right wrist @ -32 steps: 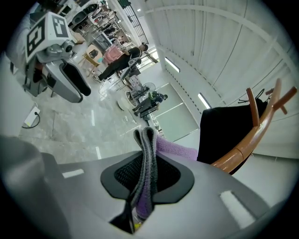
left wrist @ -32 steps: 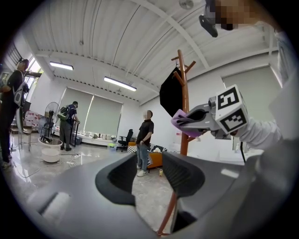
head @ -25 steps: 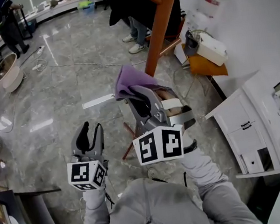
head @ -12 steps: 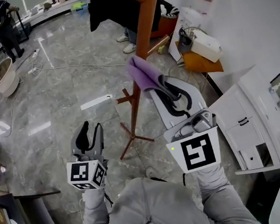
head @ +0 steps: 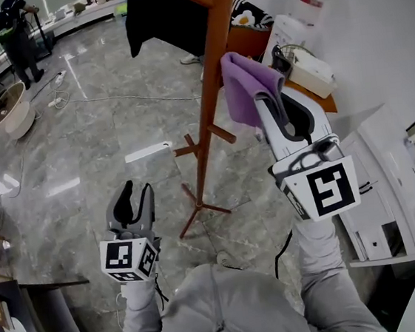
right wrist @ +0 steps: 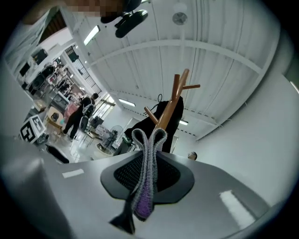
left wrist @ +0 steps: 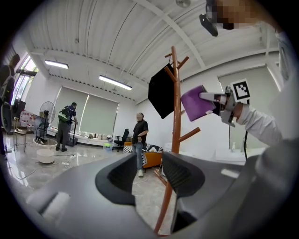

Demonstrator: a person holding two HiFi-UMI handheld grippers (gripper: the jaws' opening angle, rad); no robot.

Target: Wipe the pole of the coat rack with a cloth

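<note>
1. Indoors, a person's right gripper point(head: 263, 101) is clenching a purple cloth point(head: 242, 81). The folded fabric is being pinched between both jaws and is sticking out past their tips.
2. The cloth is hanging just to the right of the coat rack's brown wooden pole point(head: 211, 101), up among its pegs. No view is showing clearly whether it is touching the wood.
3. The left gripper point(head: 135, 196) is hovering low and to the left of the pole, well apart from it. Its jaws are standing apart with nothing between them.
4. A black garment point(head: 164, 14) is hanging on the pole's left side, opposite the cloth.
5. Beyond the pole, a bystander point(left wrist: 138, 140) is standing on the glossy grey floor point(head: 100, 136).
</note>
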